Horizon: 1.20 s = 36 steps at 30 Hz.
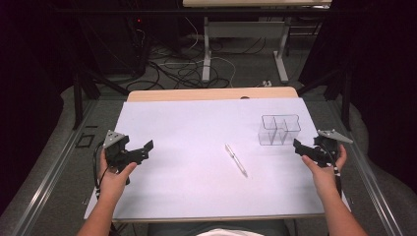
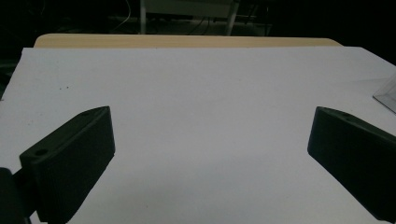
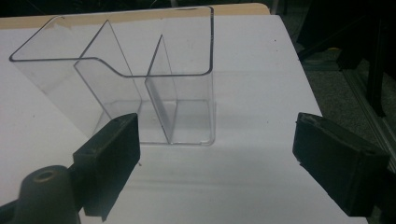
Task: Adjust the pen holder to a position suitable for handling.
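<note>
White sheeting covers the table (image 1: 196, 128), with a clear plastic divided organizer (image 1: 279, 129) at right of centre, a pen (image 1: 236, 160) lying near the middle, and the left gripper (image 1: 140, 150) and right gripper (image 1: 302, 147), both with jaws spread and empty, at lower left and right.

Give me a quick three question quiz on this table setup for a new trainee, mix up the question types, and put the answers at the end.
1. True or false: the pen stands inside the clear organizer.
2. Which gripper is nearer the clear organizer? A) left gripper B) right gripper
3. Fill in: both grippers' jaws are ____ and hold nothing.

Key:
1. False. The pen lies flat on the white table cover, apart from the organizer.
2. B.
3. Open.
</note>
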### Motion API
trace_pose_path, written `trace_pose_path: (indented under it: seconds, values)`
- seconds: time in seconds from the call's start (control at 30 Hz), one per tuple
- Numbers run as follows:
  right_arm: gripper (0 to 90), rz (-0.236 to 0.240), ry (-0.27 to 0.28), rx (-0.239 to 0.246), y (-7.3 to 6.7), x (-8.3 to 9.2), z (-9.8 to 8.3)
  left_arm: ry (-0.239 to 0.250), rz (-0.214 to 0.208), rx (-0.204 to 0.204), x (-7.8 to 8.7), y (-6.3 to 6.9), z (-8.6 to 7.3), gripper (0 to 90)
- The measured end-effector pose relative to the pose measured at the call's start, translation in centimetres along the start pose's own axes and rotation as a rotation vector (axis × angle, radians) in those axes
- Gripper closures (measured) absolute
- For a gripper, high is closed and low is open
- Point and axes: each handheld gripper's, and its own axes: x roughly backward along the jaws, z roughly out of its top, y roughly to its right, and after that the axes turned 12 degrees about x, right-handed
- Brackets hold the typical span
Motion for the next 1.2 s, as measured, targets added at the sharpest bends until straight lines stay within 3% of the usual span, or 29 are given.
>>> trace_pose_path:
  seconds: [0.03,0.07,0.13,0.27,0.33,0.43,0.6,0.63,0.67,0.73,0.77,0.93,1.03,1.07,1.1,1.2]
  values:
    - [14.6,-0.016,0.037,-0.007,0.0,-0.4,0.0,0.005,-0.001,0.007,-0.1,-0.2,0.0,0.7]
    - [14.7,-0.002,0.009,-0.023,0.0,-0.3,0.1,0.005,-0.001,0.007,-0.1,-0.2,0.0,0.8]
    - [14.9,-0.012,0.0,-0.004,0.2,-0.5,0.2,0.009,0.005,0.019,-0.3,-0.5,0.1,0.9]
    - [16.0,-0.023,0.015,-0.003,0.3,-0.7,0.6,0.011,0.008,0.052,-0.5,-0.7,0.0,1.5]
    - [17.6,-0.001,0.002,-0.016,0.5,-0.6,1.1,0.016,0.016,0.05,-0.5,-0.8,0.0,1.5]
    - [21.8,-0.022,0.003,0.01,0.5,-0.6,1.5,0.023,0.024,0.049,-0.4,-0.8,-0.1,1.6]
    - [37.4,-0.048,0.015,0.013,1.3,-0.6,3.3,0.016,0.029,0.057,-0.4,-0.9,-0.1,1.6]
    - [40.8,-0.071,0.057,0.009,1.4,-1.1,3.5,0.009,0.032,0.054,-0.4,-0.8,-0.2,1.6]
    - [43.3,-0.055,0.015,0.011,1.7,-0.9,3.9,0.009,0.032,0.054,-0.4,-0.8,-0.2,1.6]
    - [49.3,-0.051,-0.014,0.005,2.0,-1.1,4.5,0.009,0.035,0.049,-0.4,-0.8,-0.2,1.6]
    - [53.7,-0.04,-0.004,-0.012,2.0,-1.5,4.6,0.009,0.035,0.047,-0.4,-0.8,-0.2,1.6]
    - [65.0,-0.052,-0.032,-0.003,2.3,-2.4,5.7,0.008,0.037,0.051,-0.3,-0.7,-0.3,1.6]
    - [73.1,-0.047,-0.044,0.026,2.4,-2.8,6.6,0.009,0.037,0.048,-0.3,-0.8,-0.3,1.6]
    - [74.9,-0.065,-0.017,0.026,2.3,-3.2,6.7,0.004,0.037,0.053,-0.3,-0.7,-0.4,1.6]
    - [76.9,-0.048,-0.052,0.04,2.4,-3.0,7.1,0.004,0.037,0.053,-0.3,-0.7,-0.4,1.6]
    - [82.0,-0.044,-0.064,0.066,2.6,-3.5,7.8,-0.001,0.034,0.046,-0.3,-0.7,-0.4,1.7]
